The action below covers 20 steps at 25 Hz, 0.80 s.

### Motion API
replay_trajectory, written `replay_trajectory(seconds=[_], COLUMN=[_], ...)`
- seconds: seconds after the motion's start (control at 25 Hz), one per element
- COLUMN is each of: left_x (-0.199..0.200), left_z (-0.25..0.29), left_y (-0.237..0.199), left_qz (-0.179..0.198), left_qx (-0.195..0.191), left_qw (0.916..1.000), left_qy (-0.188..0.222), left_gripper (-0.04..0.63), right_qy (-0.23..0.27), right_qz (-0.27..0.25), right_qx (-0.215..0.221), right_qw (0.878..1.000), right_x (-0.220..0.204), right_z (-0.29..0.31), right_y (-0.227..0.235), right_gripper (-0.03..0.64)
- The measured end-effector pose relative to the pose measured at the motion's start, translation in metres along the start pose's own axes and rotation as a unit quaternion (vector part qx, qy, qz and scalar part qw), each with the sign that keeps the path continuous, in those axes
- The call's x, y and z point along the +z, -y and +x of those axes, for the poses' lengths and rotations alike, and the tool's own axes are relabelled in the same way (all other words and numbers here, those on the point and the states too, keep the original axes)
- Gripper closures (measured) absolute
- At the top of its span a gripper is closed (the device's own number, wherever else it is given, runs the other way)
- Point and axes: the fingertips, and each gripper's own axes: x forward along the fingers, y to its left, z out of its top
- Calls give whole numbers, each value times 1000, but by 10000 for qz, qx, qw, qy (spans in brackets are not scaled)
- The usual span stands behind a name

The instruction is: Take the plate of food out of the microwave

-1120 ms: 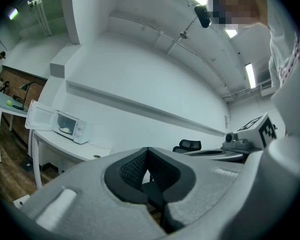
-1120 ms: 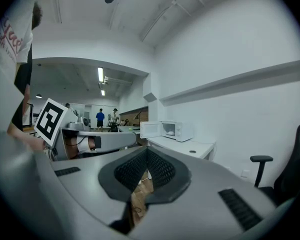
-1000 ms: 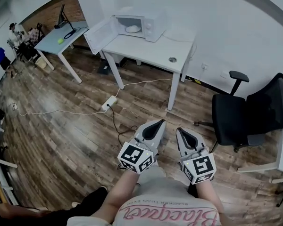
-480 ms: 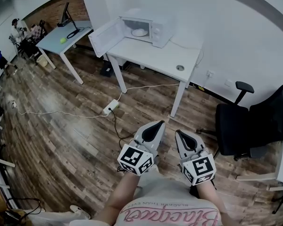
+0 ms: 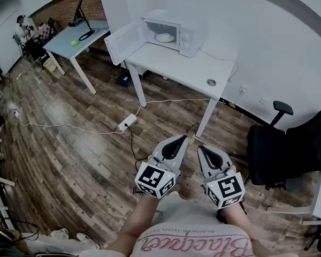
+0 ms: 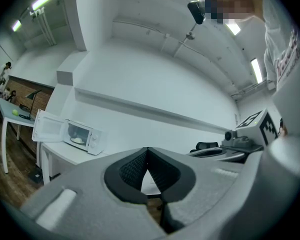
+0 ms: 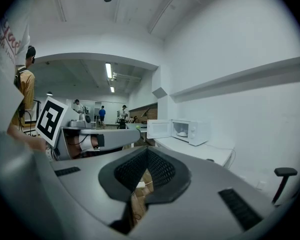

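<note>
A white microwave stands on a white table across the room, its door swung open to the left. Inside lies a pale plate of food, also seen as a small plate in the left gripper view and the plate in the right gripper view. My left gripper and right gripper are side by side close to my body, far short of the table, pointing toward it. Both are shut with nothing between their tips.
A black office chair stands at the right. A power strip and its cables lie on the wood floor before the table. A second table with a green ball stands at the back left, with people beyond it. A small round object sits on the white table.
The table and microwave have come nearer and shifted right in the head view as I walk toward them. Both grippers stay shut and side by side.
</note>
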Motion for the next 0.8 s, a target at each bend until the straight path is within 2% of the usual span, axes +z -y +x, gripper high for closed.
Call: replay_trajectory(seconds=[0.64,0.8], left_x=[-8,-14], left_z=[12,17], left_y=[-13,-14], left_qz=[100,258], left_qx=[-29,1], left_qw=[9998,9992], left_qy=[-170,-292], left_gripper=[592,592], right_qy=[-73,-105], right_qz=[238,303], right_qx=[-46,-82], right_qw=[9997,9995], right_x=[-11,-16], right_z=[17,20], right_y=[9,10], right_gripper=[606,606])
